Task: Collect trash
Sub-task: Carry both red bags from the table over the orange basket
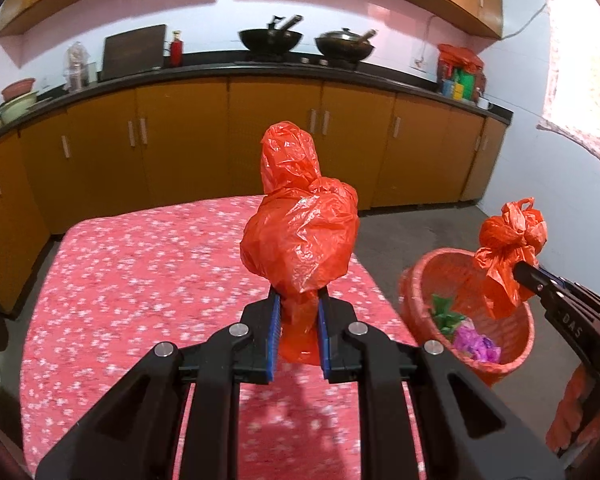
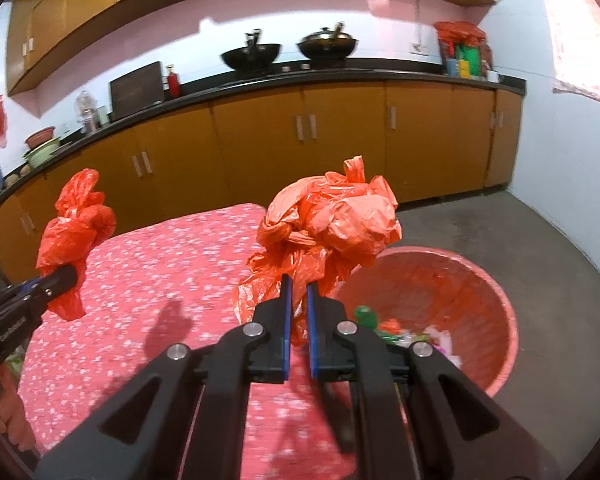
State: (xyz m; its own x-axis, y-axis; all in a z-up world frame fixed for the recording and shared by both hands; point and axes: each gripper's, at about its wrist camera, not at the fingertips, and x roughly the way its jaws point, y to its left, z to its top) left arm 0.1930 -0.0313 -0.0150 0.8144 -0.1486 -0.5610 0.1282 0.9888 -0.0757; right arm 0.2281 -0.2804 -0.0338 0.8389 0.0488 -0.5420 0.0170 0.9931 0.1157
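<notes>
My left gripper [image 1: 298, 298] is shut on a crumpled orange plastic bag [image 1: 300, 224] and holds it above the table with the red flowered cloth [image 1: 140, 280]. My right gripper [image 2: 298, 286] is shut on a second knotted orange plastic bag [image 2: 332, 224], held at the table's right edge beside the red basket [image 2: 500, 320]. The basket stands on the floor to the right of the table and holds green, purple and other scraps [image 1: 468, 332]. The right gripper with its bag also shows in the left wrist view [image 1: 520, 270]. The left gripper with its bag shows in the right wrist view [image 2: 70, 276].
A long counter with yellow-brown cabinets [image 1: 260, 140] runs behind the table. Two woks [image 1: 270, 40], a red bottle [image 1: 176, 48], bowls [image 1: 18, 100] and packets stand on it. Grey floor [image 2: 560, 260] lies right of the basket.
</notes>
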